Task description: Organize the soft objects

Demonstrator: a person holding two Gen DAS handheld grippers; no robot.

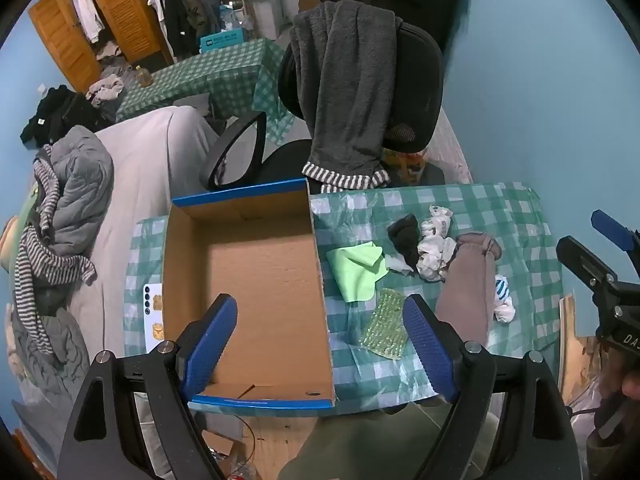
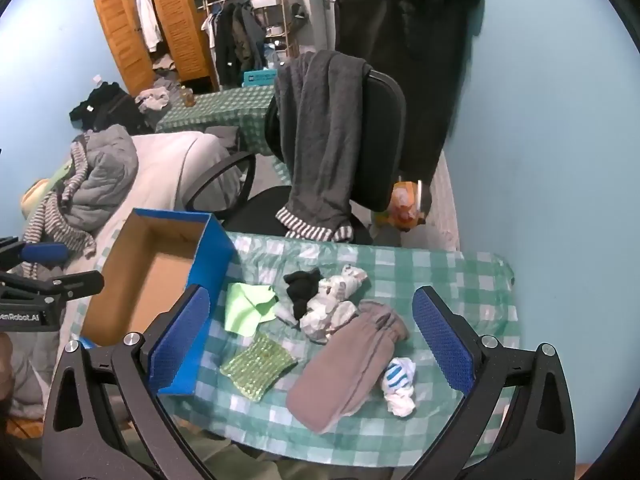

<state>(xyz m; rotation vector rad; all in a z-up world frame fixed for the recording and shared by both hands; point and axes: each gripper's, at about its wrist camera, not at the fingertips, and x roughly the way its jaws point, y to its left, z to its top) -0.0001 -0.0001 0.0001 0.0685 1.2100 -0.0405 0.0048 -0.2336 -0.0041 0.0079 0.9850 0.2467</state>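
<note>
Both my grippers hang above the table (image 2: 472, 280), which wears a green checked cloth.

Left gripper (image 1: 320, 340): jaws spread wide, nothing between the pads. It hangs over the near end of the box (image 1: 244, 276) (cardboard inside, blue outside), which stands on the left part of the table with nothing in it.

Right gripper (image 2: 312, 340): jaws also at full spread, nothing gripped. It hangs over the soft things, which all lie on the cloth to the right of the box.

Layout of the pile, from the right wrist view:
- green cloth (image 2: 246, 308), crumpled, just beside the box wall
- bubble wrap (image 2: 256, 368), greenish, in front of the cloth
- black sock (image 2: 302, 288) touching a white patterned bundle (image 2: 336, 300) (they overlap; I cannot tell how many pieces the bundle is)
- mauve pouch (image 2: 348, 364), largest item, lying flat, its gathered end against the bundle
- striped sock (image 2: 398, 386), blue and white, balled, touching the pouch's right edge

Behind the table stands a chair (image 2: 380, 128) with a grey garment (image 2: 320, 140) draped over its back.
</note>
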